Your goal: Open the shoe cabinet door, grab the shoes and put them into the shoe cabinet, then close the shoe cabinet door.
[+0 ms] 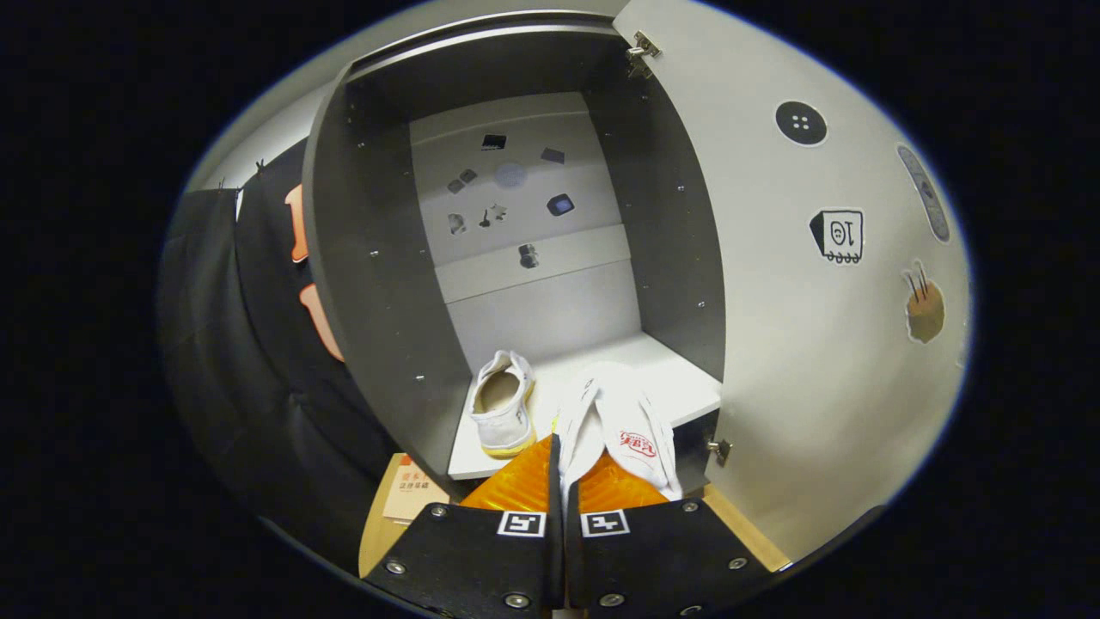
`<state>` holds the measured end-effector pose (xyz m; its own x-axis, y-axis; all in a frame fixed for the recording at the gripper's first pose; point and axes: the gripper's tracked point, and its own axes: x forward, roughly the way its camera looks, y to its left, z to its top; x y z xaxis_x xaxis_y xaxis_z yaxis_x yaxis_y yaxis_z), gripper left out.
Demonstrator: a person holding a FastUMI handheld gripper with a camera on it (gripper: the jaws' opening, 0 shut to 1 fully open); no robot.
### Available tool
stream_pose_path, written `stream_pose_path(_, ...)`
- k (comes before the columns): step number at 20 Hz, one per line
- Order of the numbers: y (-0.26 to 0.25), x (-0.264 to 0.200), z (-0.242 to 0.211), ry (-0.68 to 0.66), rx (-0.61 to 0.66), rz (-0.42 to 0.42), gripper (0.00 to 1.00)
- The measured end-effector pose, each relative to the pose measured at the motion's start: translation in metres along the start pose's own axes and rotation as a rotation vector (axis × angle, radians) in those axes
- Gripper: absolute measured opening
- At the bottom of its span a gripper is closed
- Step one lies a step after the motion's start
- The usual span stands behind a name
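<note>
The tool (563,481) is pinched narrow on the second shoe (632,430), whose long axis runs forward onto the cabinet (369,258) shelf. The first shoe (503,400) stands just left. The door (808,344) hangs open to the right.

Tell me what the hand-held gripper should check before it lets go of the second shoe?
1. Cabinet door swung wide open: ok.
2. First shoe already on the cabinet floor, near the left wall: ok.
3. Second shoe pinched between the fingers of the hand-held gripper: ok, both press on its edge.
4. Second shoe over the cabinet floor: ok, most of it lies above the floor, right of the first shoe.
5. Second shoe resting on the floor, not hanging: cannot tell.
6. Room between the two shoes: ok, a gap shows.
</note>
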<state>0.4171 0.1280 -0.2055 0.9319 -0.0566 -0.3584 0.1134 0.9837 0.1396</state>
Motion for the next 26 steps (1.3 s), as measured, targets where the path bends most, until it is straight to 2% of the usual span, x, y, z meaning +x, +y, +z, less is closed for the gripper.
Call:
stream_pose_path(2, -0.009, 0.021, 0.002, -0.002, -0.057, -0.021, 0.01)
stream_pose_path(8, -0.009, 0.095, 0.006, 0.004, -0.162, 0.069, 0.01)
stream_pose_path(14, 0.001, 0.164, 0.007, 0.02, -0.307, 0.21, 0.01)
stream_pose_path(22, 0.021, 0.228, 0.006, 0.047, -0.419, 0.316, 0.01)
stream_pose_path(26, 0.028, 0.247, 0.005, 0.055, -0.454, 0.327, 0.01)
